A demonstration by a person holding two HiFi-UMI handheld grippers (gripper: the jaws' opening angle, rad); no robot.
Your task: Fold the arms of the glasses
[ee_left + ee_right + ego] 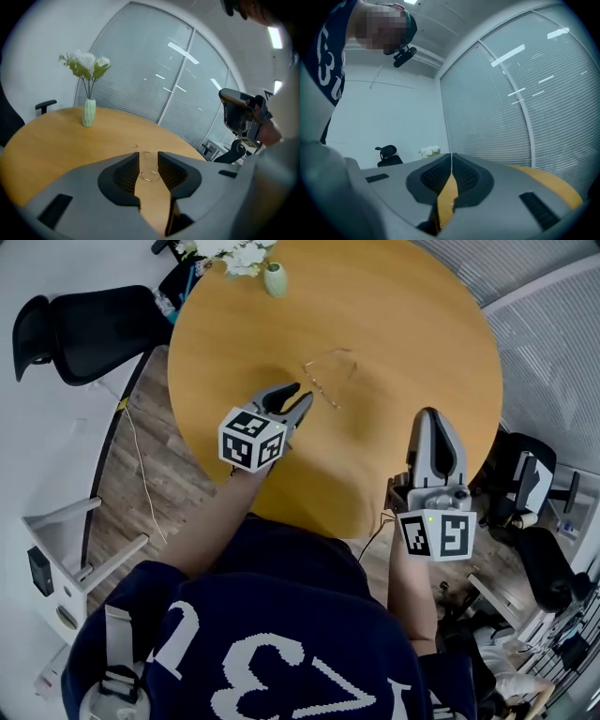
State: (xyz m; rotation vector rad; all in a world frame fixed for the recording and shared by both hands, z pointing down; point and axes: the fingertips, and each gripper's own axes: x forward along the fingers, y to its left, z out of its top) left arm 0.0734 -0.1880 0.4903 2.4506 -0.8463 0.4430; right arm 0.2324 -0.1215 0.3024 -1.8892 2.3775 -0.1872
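Observation:
The thin wire-framed glasses (330, 372) lie on the round wooden table (412, 324), arms spread out. My left gripper (300, 395) hovers just short of them, a little to their left, jaws open with nothing between the pads. In the left gripper view the glasses (150, 175) show through the gap of that gripper (148, 158), farther along the tabletop. My right gripper (431, 414) is shut and empty over the table's near right edge, well apart from the glasses. The right gripper view shows its jaws (451, 160) pressed together, pointing level across the room.
A pale green vase with white flowers (273, 277) stands at the table's far edge, also in the left gripper view (88, 112). A black office chair (75, 329) sits at the far left, more chairs (525, 493) at the right. Glass walls with blinds surround the room.

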